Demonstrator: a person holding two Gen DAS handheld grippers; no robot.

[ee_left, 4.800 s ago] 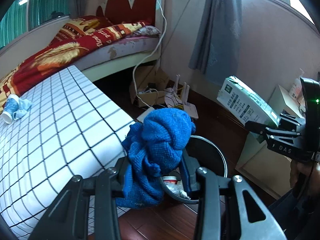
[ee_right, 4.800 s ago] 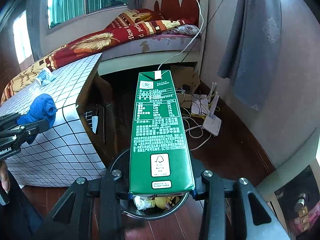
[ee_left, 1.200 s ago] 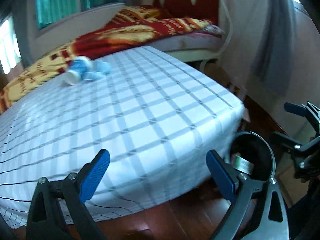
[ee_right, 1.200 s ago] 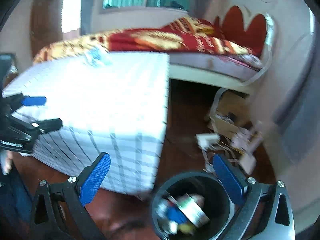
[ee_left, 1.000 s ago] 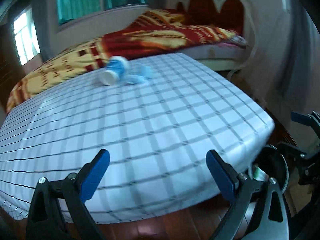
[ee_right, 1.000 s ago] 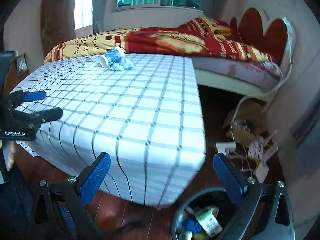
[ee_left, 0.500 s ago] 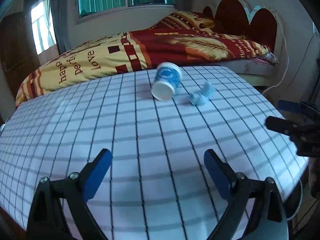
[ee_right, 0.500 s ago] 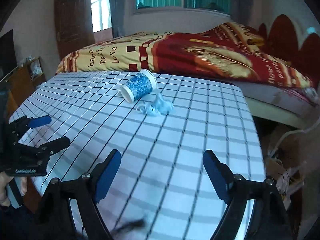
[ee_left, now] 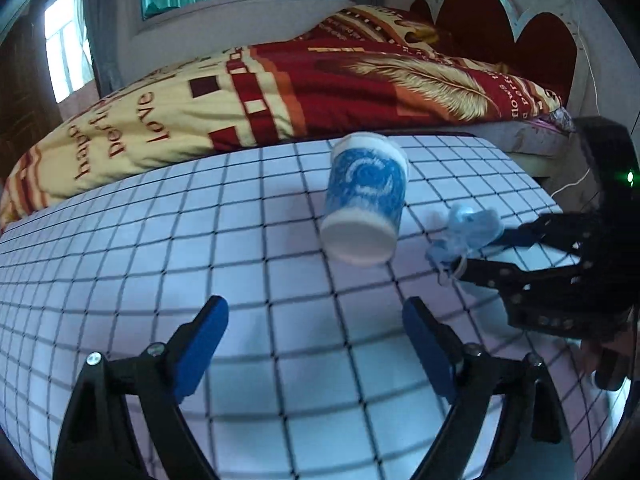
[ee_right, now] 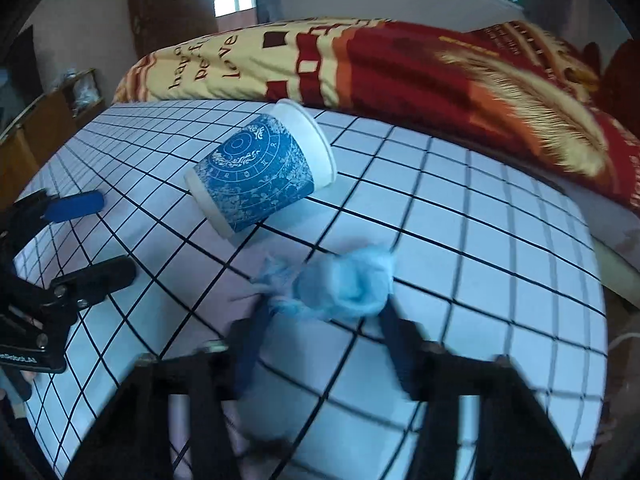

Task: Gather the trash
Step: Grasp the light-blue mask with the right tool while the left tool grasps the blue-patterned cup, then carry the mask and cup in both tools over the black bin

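Note:
A blue-patterned paper cup (ee_left: 364,200) (ee_right: 260,176) lies on its side on the checked table (ee_left: 160,240). Just right of it rests a crumpled light-blue wad (ee_left: 468,228) (ee_right: 344,284) with thin white strings. My right gripper (ee_right: 324,320) (ee_left: 460,256) is closing its jaws on this wad, with a finger against each side. My left gripper (ee_left: 314,340) (ee_right: 112,236) hovers short of the cup. Its jaws are wide and closing slowly, with nothing between them.
A bed with a red and yellow quilt (ee_left: 320,80) (ee_right: 440,68) runs along the table's far side. The table's right edge (ee_right: 592,280) drops off close to the wad. A hand (ee_left: 604,360) holds the right gripper.
Both grippers have swung from the bin side over the table, up to the cup and the wad. The right jaws, wide before, have narrowed around the wad.

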